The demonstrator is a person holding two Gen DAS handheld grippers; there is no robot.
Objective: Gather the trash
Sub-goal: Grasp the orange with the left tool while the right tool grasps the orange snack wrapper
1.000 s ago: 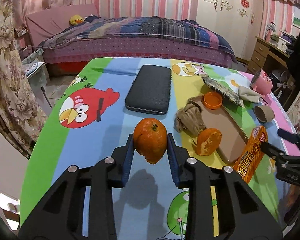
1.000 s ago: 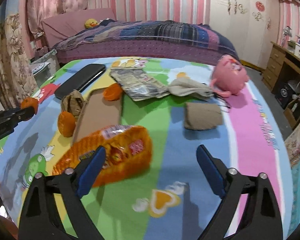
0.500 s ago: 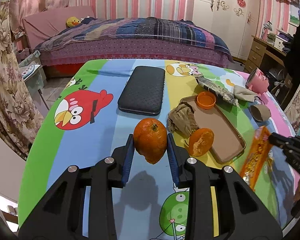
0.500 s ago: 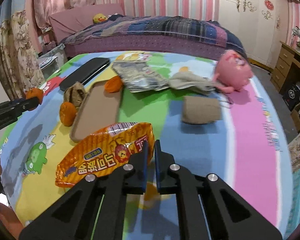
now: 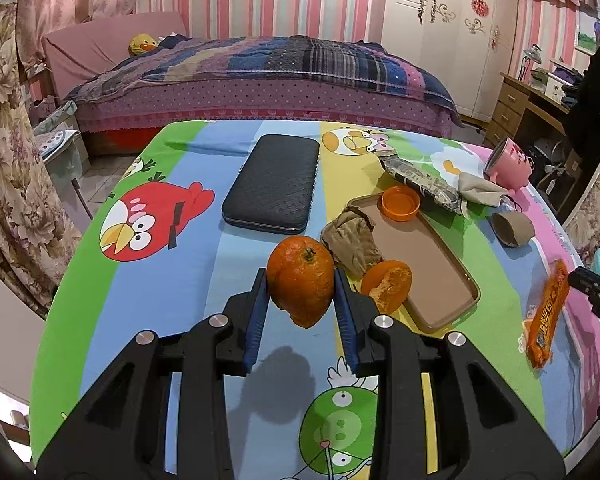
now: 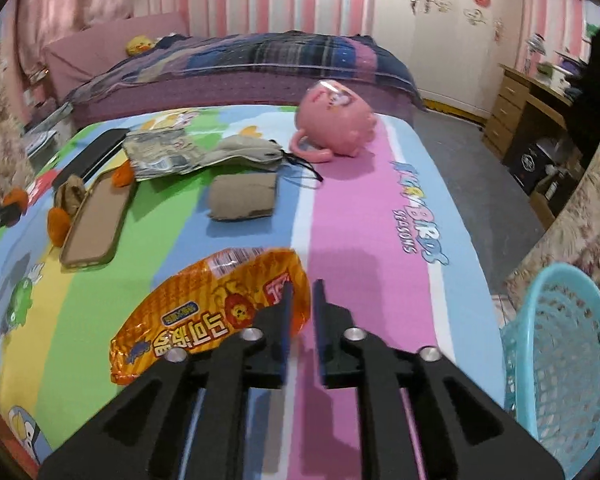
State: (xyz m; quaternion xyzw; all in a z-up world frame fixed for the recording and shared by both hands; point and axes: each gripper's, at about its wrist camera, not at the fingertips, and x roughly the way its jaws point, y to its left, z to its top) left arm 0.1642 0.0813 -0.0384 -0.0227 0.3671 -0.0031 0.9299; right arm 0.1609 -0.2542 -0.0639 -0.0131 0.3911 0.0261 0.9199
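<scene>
My left gripper (image 5: 301,289) clamps the wrinkled orange peel (image 5: 301,280); my right gripper's (image 6: 302,295) jaws, just reopening, loosely flank the orange foil snack wrapper (image 6: 208,312).

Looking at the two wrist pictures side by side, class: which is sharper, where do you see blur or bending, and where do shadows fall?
Left wrist view: sharp; the orange peel casts a dark shadow on the tablecloth below it; fisheye bends the edges. Right wrist view: softer, smeared at the room's edges; the orange wrapper stays readable; dark lens corners frame both.

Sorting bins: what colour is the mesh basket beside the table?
Light turquoise plastic basket, clearest in right wrist view.
</scene>
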